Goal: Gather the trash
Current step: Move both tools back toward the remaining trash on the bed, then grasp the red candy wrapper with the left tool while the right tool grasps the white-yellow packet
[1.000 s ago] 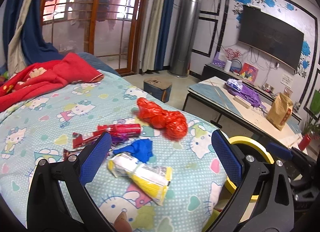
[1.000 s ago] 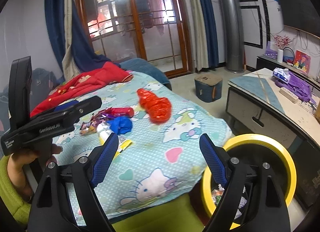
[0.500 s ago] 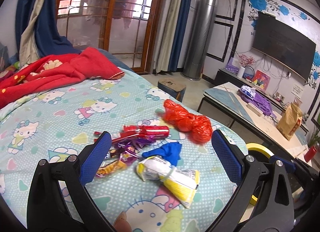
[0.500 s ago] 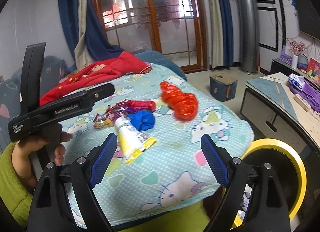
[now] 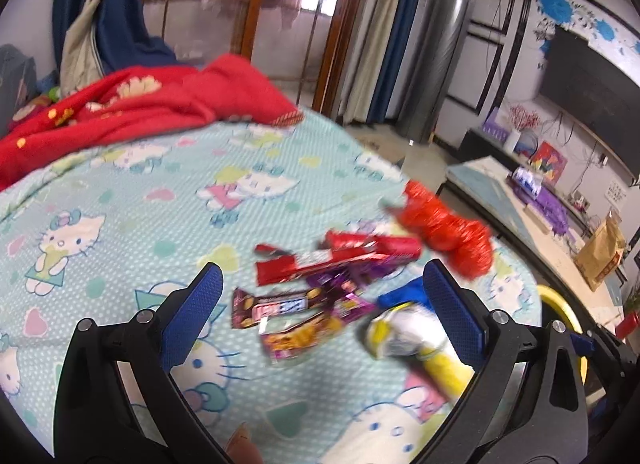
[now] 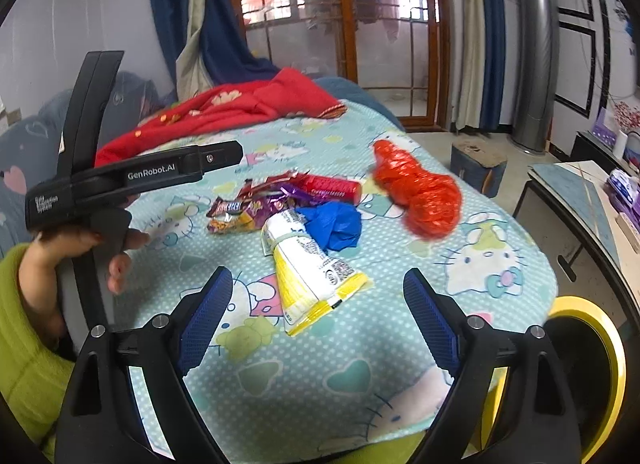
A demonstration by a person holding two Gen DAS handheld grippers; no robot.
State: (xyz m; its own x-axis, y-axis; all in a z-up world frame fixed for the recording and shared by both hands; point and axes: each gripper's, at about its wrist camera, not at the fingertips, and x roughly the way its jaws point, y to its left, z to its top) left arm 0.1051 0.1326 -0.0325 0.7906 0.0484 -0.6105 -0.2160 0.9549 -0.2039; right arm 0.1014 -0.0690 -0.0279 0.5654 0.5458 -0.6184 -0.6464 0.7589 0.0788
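I have both grippers spread wide and carrying nothing, angled down at the litter scattered on the cartoon-cat bedspread [image 6: 360, 344]. The right gripper [image 6: 318, 318] has just been opening a little further, with nothing pinched between its blue pads; I read that as readying for the bulkiest piece, the yellow-and-white wrapper [image 6: 310, 272], which lies just ahead of the jaws and almost centred between them. Just beyond it sits a crumpled blue bag [image 6: 334, 224], touching its far end, and further out to the right a knotted red plastic bag [image 6: 420, 194]. Ahead and to the left is a heap of snack wrappers [image 6: 276, 196], overlapping one another. The left gripper [image 5: 322, 306] is aimed at that heap: from its camera the snack wrappers [image 5: 304, 300] sit right between its open pads, while the yellow-and-white wrapper [image 5: 404, 332] is half hidden behind its right finger. In the right view I can see the left hand [image 6: 72, 260] in a green sleeve holding that tool above the bed, not touching the litter. The yellow-rimmed bin [image 6: 588, 364] stands off the bed edge, low to the right of the right gripper, presumably kept there so each piece needs only a short swing. Splitting targets lets both hands grab without crossing. The picture is blurred, so wrapper edges are hard to judge.
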